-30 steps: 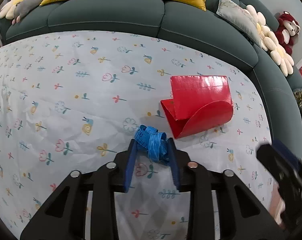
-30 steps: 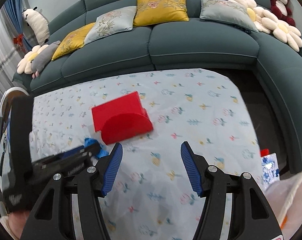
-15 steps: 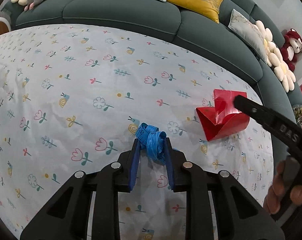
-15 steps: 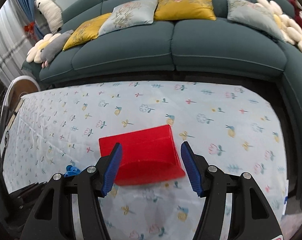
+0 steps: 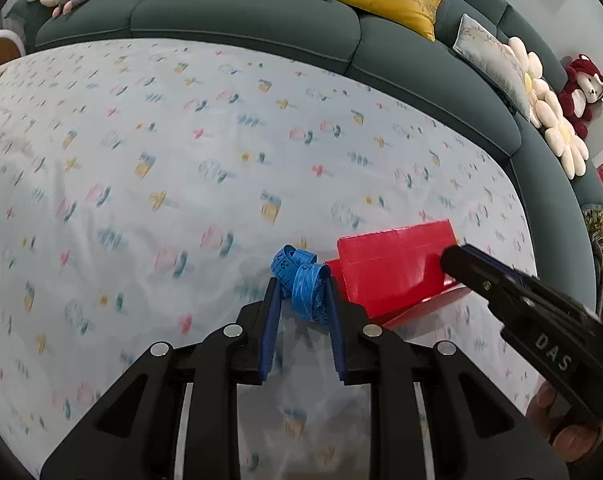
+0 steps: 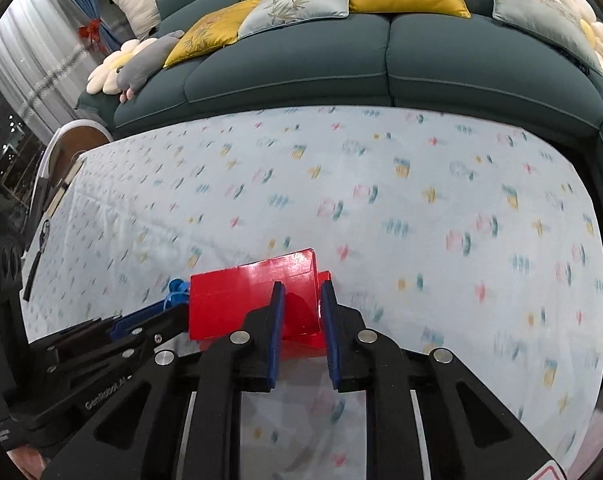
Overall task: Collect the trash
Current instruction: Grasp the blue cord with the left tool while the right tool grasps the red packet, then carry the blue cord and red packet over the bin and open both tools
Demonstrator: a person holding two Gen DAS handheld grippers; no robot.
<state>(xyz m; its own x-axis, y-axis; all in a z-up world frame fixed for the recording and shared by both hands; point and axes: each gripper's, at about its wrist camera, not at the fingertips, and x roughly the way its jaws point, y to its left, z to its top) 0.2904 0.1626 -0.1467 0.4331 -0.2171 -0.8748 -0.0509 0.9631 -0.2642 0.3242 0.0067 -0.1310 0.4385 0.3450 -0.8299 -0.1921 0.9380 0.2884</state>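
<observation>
Left wrist view: left gripper [image 5: 301, 292] is seen clamped on a bunched blue measuring tape [image 5: 303, 280], the tape pinched betw. both blue pads [image 5: 271, 320] and sticking out past the tips. Tape is held just above the floral tablecloth [image 5: 181, 160], right beside the red paper box [image 5: 397, 272], approx. touching its left edge.

The right gripper [image 5: 453, 258] is seen coming in from the right side, tip on the red box; a hand [image 5: 565, 432] is partly visible under it at the frame edge.

Right wrist view: right gripper [image 6: 301, 300] jaws are closing, w/ one upright wall of the red paper box [image 6: 253, 296] caught betw. the pads; the pads look pressed on it. Box sits on the tablecloth [image 6: 421, 200] near the front edge, flap open. Left gripper [image 6: 169, 308] w/ the blue tape [image 6: 175, 288] is seen just left of the box.

A dark green sofa [image 6: 381, 56] w/ cushions is seen behind the table.
</observation>
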